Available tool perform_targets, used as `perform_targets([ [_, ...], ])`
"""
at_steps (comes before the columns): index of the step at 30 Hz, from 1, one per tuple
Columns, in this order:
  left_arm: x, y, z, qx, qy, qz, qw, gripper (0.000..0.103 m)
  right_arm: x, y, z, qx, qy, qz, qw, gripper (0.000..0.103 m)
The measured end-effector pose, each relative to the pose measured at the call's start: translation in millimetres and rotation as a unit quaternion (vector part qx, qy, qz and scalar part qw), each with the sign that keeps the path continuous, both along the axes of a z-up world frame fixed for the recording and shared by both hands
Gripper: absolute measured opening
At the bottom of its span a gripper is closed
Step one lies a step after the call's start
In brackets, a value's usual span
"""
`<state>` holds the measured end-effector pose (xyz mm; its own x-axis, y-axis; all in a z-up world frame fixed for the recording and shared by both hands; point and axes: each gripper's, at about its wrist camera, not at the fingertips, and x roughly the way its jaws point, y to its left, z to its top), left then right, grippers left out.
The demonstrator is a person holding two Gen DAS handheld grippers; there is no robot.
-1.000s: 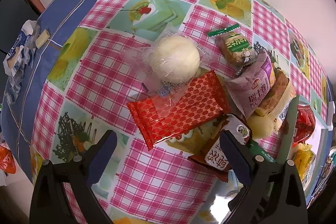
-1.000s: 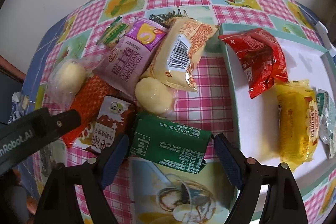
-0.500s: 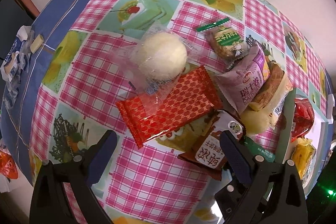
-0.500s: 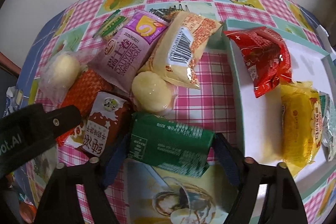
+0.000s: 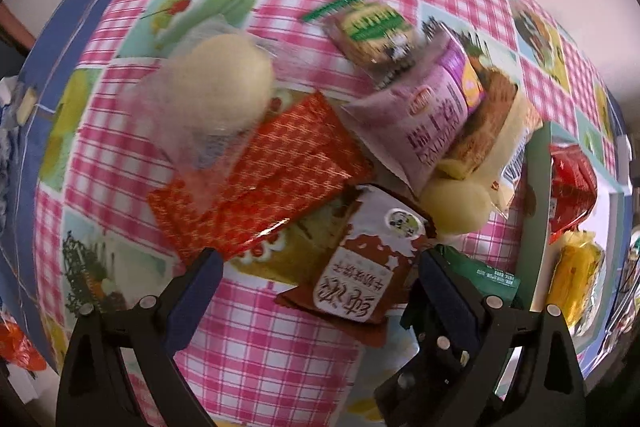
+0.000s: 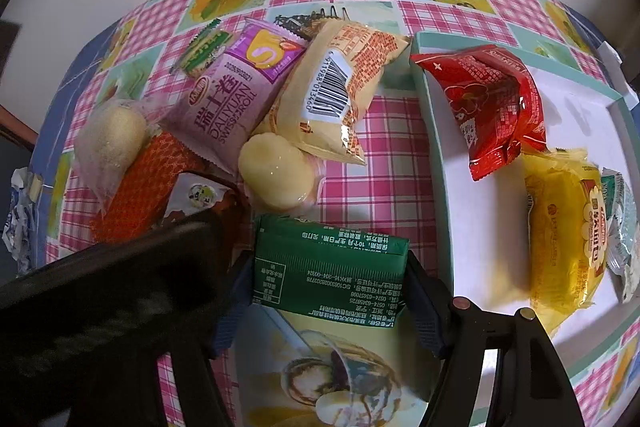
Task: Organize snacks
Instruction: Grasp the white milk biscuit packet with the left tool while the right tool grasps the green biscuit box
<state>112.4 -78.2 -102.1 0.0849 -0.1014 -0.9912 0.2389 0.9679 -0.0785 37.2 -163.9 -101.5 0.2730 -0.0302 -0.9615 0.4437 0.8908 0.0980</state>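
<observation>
Green packet point(image 6: 330, 261) pinched between right gripper's point(image 6: 330, 291) jaws.

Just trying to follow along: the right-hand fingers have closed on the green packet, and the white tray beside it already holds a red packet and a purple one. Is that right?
Nearly. The right gripper has just closed its fingers on the green packet, and the white tray does hold a red packet. But the one next to it is yellow, not purple; the purple packet lies on the table. The right wrist view shows this.
</observation>
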Motion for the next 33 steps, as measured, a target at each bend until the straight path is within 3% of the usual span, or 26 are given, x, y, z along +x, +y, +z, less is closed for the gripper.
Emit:
perform_targets([
  [3, 0, -6, -6, 0.008, -0.002, -0.005, 1.0, 0.098, 0, 0, 0, 0.001, 0.0, 0.0, 1.0, 0.073],
  [11, 14, 20, -5, 0.008, -0.005, 0.047, 0.9989, 0.098, -2, 1, 2, 0.0, 0.0, 0.0, 1.0, 0.073],
  [19, 15, 38, -4, -0.013, 0.008, 0.063, 0.9979, 0.096, -2, 2, 2, 0.001, 0.0, 0.0, 1.0, 0.073],
  [24, 6, 28, -4, -0.051, 0.025, 0.058, 0.9967, 0.077, -1, 2, 2, 0.0, 0.001, 0.0, 1.0, 0.073],
  [31, -6, 14, -8, -0.055, 0.027, 0.052, 0.9968, 0.043, -3, 3, 2, 0.002, 0.004, 0.0, 1.0, 0.072],
  [33, -2, 13, -9, -0.057, 0.027, 0.052, 0.9967, 0.043, -4, 3, 2, 0.004, 0.005, -0.001, 1.0, 0.072],
])
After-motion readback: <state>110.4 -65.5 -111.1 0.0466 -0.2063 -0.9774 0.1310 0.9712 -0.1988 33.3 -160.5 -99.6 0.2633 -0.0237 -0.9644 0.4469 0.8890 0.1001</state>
